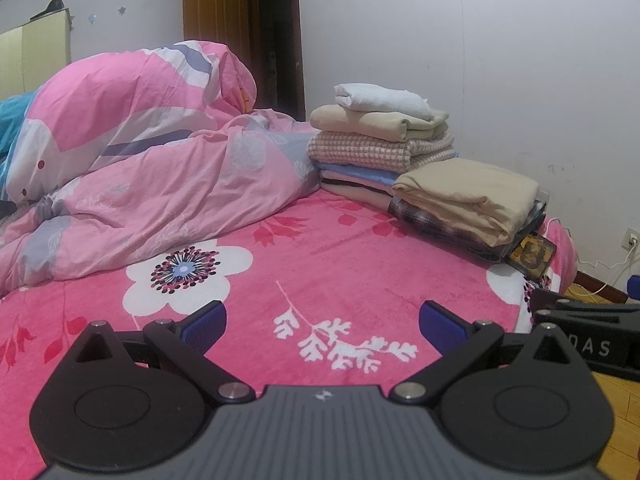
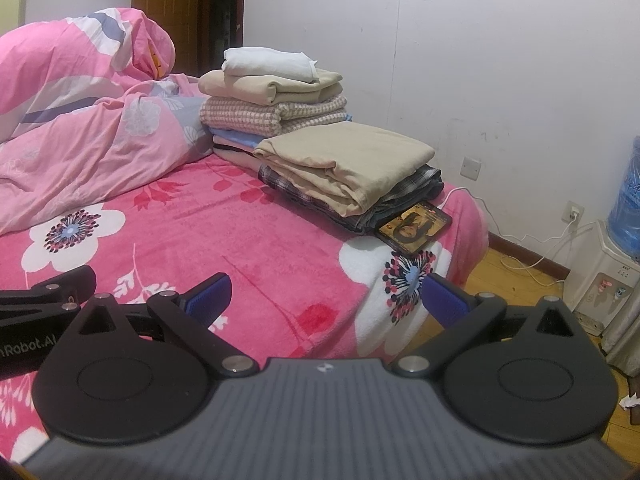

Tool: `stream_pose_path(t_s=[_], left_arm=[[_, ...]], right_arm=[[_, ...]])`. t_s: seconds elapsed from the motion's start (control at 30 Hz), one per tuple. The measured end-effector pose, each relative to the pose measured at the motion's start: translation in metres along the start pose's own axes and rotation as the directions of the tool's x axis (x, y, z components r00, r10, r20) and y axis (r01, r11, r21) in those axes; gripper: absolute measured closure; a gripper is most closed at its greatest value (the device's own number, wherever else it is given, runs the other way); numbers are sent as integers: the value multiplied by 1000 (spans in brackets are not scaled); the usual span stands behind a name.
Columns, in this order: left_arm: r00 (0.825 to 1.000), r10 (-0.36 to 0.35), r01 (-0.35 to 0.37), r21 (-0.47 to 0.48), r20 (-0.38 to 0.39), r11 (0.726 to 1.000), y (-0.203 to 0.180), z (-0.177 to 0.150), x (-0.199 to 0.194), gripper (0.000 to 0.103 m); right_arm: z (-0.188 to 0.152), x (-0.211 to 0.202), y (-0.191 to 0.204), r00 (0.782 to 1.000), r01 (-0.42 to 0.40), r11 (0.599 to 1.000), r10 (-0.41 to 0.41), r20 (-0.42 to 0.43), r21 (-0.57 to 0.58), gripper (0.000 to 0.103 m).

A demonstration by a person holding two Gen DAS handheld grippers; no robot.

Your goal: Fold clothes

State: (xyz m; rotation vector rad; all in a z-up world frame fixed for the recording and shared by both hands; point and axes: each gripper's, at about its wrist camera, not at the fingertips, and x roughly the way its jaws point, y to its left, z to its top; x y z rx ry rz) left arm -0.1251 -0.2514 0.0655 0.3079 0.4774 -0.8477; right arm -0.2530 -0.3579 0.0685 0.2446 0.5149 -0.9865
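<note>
Two stacks of folded clothes rest at the far right of the bed. The taller stack [image 1: 380,140] [image 2: 272,100] has a white piece on top, then beige, checked and blue ones. The nearer stack has a folded beige garment [image 1: 468,196] [image 2: 348,164] lying on a plaid one [image 1: 440,228] [image 2: 404,196]. My left gripper [image 1: 322,326] hovers open over the pink flowered blanket [image 1: 320,264], nothing between its blue pads [image 1: 204,326]. My right gripper [image 2: 325,300] is open too, above the bed's near right corner. Each gripper's body shows at the edge of the other's view.
A crumpled pink duvet [image 1: 132,168] [image 2: 80,120] fills the bed's left half. A lit phone [image 2: 414,226] lies at the bed edge beside the nearer stack, its white cable running to a wall socket [image 2: 572,214]. A water dispenser [image 2: 616,272] stands on the wooden floor at right. A dark doorway [image 1: 276,36] is behind.
</note>
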Motion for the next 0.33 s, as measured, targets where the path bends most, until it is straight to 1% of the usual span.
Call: stream_pose_path(t_s=[0.33], left_arm=[[1000,-1,1,-4,-4,1000,2,-1,1,0]], right_arm=[[1,2,1,1000,-1,1000,1,-1,-3,1]])
